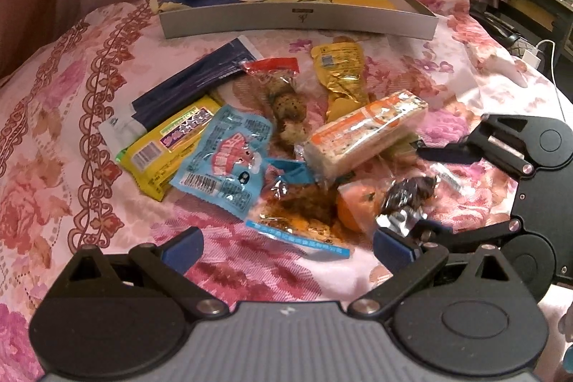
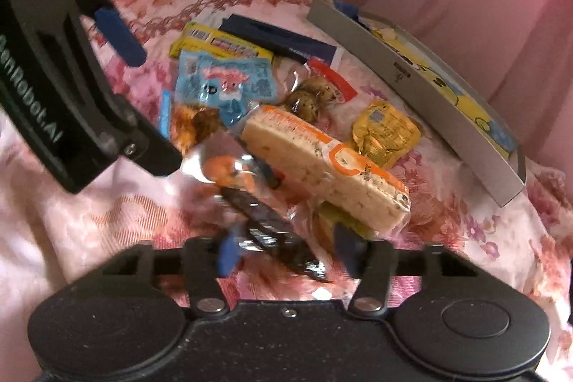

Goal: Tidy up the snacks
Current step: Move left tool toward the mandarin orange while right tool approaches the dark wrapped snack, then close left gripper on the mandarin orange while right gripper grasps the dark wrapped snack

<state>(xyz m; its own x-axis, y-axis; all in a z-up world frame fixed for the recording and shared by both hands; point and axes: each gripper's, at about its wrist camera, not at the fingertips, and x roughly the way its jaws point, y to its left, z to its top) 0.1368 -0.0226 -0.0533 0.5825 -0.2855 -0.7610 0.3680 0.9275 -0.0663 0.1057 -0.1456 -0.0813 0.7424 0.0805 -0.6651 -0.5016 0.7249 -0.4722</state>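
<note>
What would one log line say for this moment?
left hand-held gripper: open, hovering | right hand-held gripper: open around dark snack packet | tray: no snacks

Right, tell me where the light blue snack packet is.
The light blue snack packet lies left of centre in the left wrist view, overlapping the yellow packet on its left, with the long orange-edged cracker pack to its right.

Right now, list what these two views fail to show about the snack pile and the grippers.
- Right gripper: motion-blurred in the right wrist view; grip on the dark packet unclear.
- Green packet: mostly hidden under the cracker pack.
- Box: contents partly hidden by its front wall, left wrist view.
- Packet print: too small.
</note>
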